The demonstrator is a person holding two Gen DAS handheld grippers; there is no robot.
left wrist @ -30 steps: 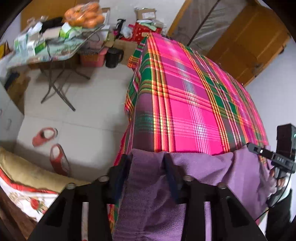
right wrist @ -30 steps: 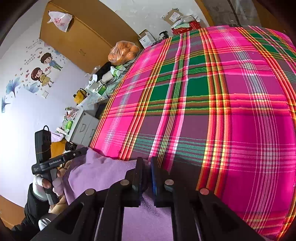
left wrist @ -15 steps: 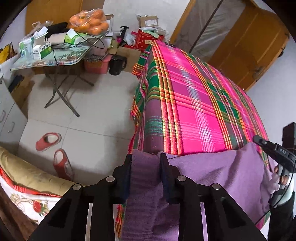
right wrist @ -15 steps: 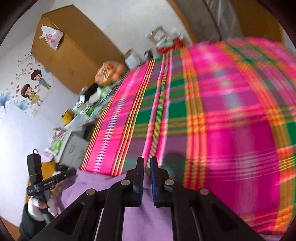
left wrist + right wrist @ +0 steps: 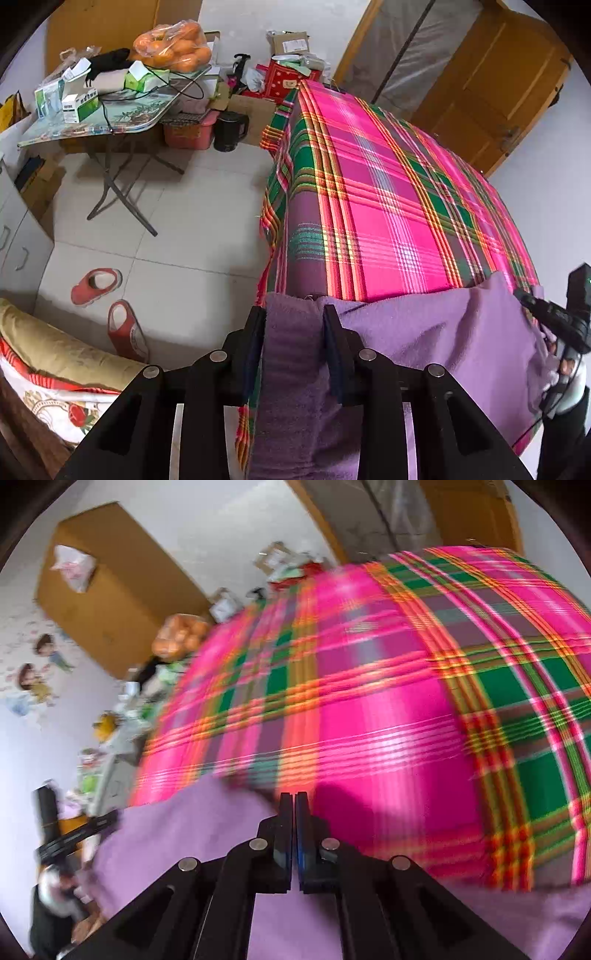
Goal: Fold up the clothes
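Item: purple garment (image 5: pixel 424 343), soft fleece-like cloth, lying along the near edge of a bed covered with a pink, green and orange plaid blanket (image 5: pixel 388 206); one end hangs over the bed's corner toward the floor.

Left gripper (image 5: pixel 295 325): jaws part-way apart and opening, a thick bunched fold of the purple garment filling the gap between them, both pads pressing on the cloth (grip holds at the bed's corner).

Right gripper (image 5: pixel 293 805): jaws nearly together and closing, only a thin slit between them; the garment's far edge (image 5: pixel 192 834) runs up to their tips, but whether cloth is pinched there cannot be told (view is motion-blurred). From the left wrist view this gripper appears at the garment's other end, a gloved hand (image 5: pixel 565 373) on its handle.

Surroundings: folding surface (image 5: pixel 99 118) carrying boxes and a bag of oranges (image 5: pixel 173 48); black kettle (image 5: pixel 229 131) on the tiled floor; two red slippers (image 5: pixel 107 306) beside the bed.
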